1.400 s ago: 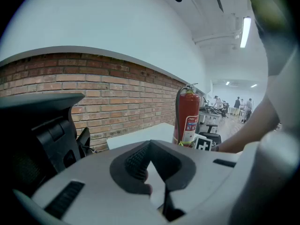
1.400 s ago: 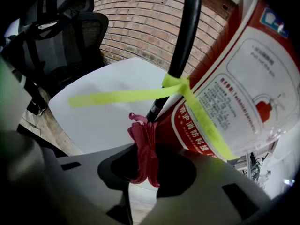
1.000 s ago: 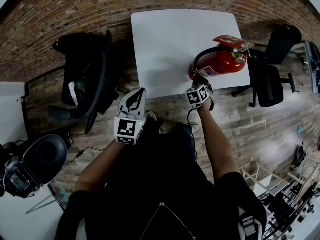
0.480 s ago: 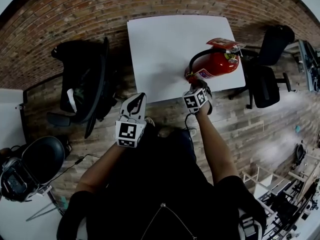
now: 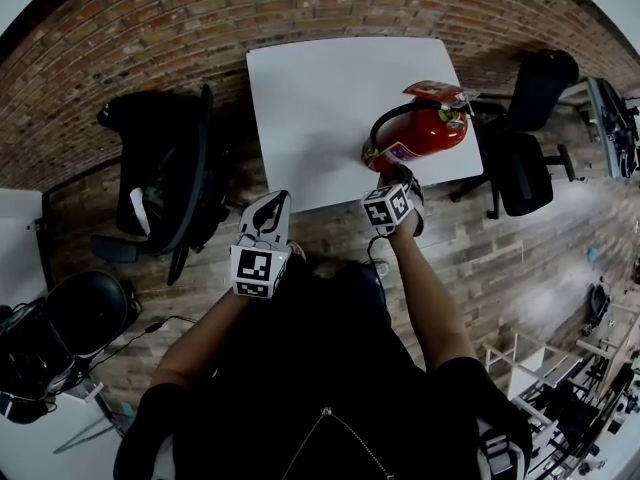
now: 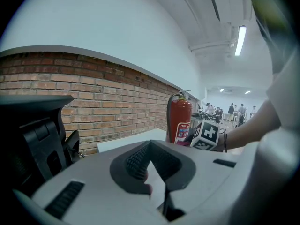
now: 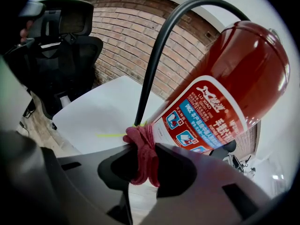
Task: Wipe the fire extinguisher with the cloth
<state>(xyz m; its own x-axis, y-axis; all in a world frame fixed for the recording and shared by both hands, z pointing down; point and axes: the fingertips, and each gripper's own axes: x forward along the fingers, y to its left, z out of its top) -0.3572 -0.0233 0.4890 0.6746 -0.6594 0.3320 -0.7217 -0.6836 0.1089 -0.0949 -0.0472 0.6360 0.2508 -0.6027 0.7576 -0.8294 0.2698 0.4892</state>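
Observation:
A red fire extinguisher (image 5: pixel 418 133) with a black hose (image 7: pixel 154 55) stands upright near the front right corner of the white table (image 5: pixel 320 98). My right gripper (image 5: pixel 398 178) is shut on a dark red cloth (image 7: pixel 143 153). The bunched cloth presses against the lower label part of the cylinder (image 7: pixel 225 88). My left gripper (image 5: pixel 272 208) is held off the table's front edge, left of the extinguisher, shut with nothing in it. From the left gripper view the extinguisher (image 6: pixel 180 121) stands ahead to the right, with the right gripper's marker cube (image 6: pixel 206 134) at its base.
A black office chair (image 5: pixel 170 168) stands left of the table and another (image 5: pixel 530 158) to its right. A brick wall (image 5: pixel 150 28) runs behind. The floor (image 5: pixel 330 228) is wood planks. Several people (image 6: pixel 234 109) stand far off in the room.
The whole scene has slid a little left and up in the head view. My right gripper keeps the cloth at the extinguisher's lower part. The left gripper holds its place.

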